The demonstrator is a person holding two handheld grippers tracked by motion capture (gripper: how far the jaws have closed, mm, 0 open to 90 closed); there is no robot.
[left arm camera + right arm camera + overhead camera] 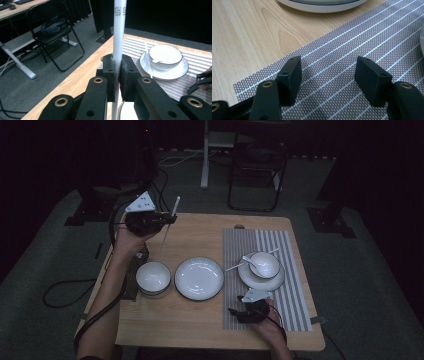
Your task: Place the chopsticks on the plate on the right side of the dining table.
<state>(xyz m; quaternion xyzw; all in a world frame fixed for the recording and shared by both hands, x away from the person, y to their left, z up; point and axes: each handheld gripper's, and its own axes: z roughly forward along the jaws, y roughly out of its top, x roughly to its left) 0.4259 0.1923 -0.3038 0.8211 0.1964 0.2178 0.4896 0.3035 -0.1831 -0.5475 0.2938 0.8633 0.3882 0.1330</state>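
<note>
Left claw clamped on white chopstick, far left over desk; right claw open, empty above placemat; thin grip, chopstick may pivot or slip.

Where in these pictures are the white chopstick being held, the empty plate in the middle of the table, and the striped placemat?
white chopstick (118,32), left gripper view, on its shaft above the jaws.
empty plate (199,278), high view, on its flat centre.
striped placemat (352,45), right gripper view, on bare weave ahead of the jaws.
</note>
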